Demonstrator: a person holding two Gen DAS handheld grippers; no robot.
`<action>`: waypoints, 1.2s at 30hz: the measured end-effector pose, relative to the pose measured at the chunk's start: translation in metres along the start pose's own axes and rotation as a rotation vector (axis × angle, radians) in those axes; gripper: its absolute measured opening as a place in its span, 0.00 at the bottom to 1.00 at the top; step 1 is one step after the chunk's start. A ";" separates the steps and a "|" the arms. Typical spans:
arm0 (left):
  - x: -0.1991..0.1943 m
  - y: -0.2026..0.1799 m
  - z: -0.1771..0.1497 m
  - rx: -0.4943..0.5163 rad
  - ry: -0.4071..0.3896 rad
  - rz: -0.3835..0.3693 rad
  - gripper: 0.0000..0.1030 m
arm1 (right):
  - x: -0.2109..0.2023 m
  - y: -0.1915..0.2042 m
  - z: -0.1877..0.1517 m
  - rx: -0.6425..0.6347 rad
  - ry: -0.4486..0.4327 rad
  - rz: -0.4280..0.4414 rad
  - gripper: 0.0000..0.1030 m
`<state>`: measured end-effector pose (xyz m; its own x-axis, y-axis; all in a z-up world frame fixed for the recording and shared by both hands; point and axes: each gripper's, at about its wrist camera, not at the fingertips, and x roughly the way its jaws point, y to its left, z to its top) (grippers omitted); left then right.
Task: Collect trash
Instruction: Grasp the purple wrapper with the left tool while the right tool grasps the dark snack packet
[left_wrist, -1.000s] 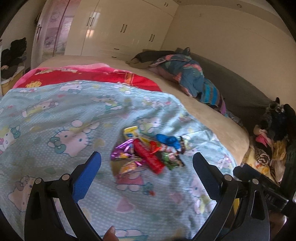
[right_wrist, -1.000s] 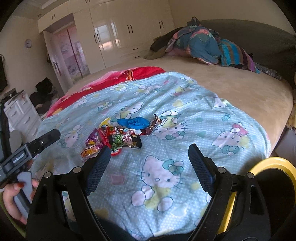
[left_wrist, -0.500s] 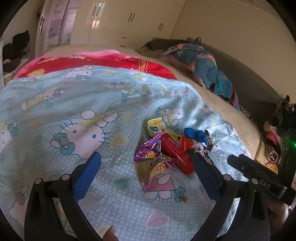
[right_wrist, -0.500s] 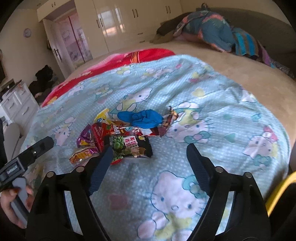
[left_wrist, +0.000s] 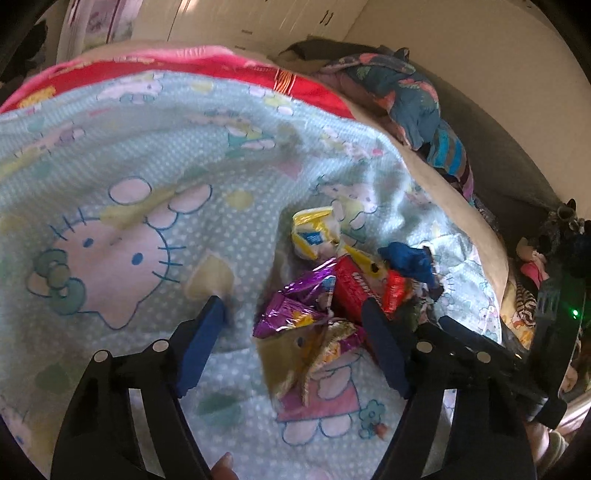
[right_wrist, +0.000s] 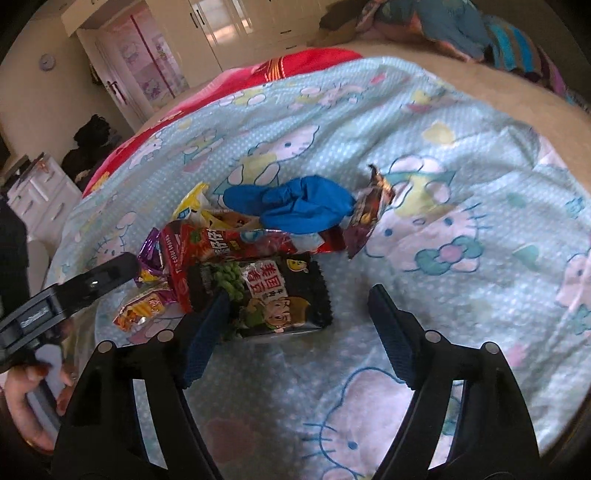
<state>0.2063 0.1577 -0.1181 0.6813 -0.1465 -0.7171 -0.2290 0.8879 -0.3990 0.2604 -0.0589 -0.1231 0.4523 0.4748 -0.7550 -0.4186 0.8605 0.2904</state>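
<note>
A pile of snack wrappers lies on a light blue cartoon-cat blanket (left_wrist: 110, 177). My left gripper (left_wrist: 293, 308) is open just above the pile, its jaws either side of a purple wrapper (left_wrist: 295, 304) and an orange-gold wrapper (left_wrist: 332, 339); a red pack (left_wrist: 351, 288), a yellow wrapper (left_wrist: 314, 232) and a crumpled blue glove (left_wrist: 406, 260) lie beyond. My right gripper (right_wrist: 295, 299) is open around a black snack packet (right_wrist: 273, 295). The blue glove (right_wrist: 291, 205), a red wrapper (right_wrist: 221, 243) and a dark wrapper (right_wrist: 367, 210) lie behind it.
The blanket (right_wrist: 461, 240) covers a beige bed; a red blanket (right_wrist: 295, 66) and a heap of patterned bedding (left_wrist: 406, 96) lie further back. White wardrobes (right_wrist: 240, 26) stand behind. The left gripper's body (right_wrist: 74, 291) shows at the right view's left edge.
Both grippers have moved forward and down onto the wrapper pile. The left now straddles the purple wrapper, the right the black packet. Both stay open.
</note>
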 end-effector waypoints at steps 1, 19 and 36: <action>0.004 0.001 0.000 -0.009 0.010 0.000 0.70 | 0.002 0.000 0.000 0.003 0.000 0.003 0.68; 0.011 0.007 -0.003 -0.058 0.023 -0.021 0.37 | -0.012 -0.008 -0.019 0.029 -0.022 0.045 0.29; -0.051 0.012 -0.018 -0.091 -0.082 -0.068 0.16 | -0.064 0.000 -0.048 -0.027 -0.110 -0.002 0.25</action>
<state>0.1558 0.1684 -0.0965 0.7510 -0.1653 -0.6392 -0.2399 0.8337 -0.4974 0.1940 -0.0982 -0.1033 0.5366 0.4917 -0.6858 -0.4383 0.8569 0.2715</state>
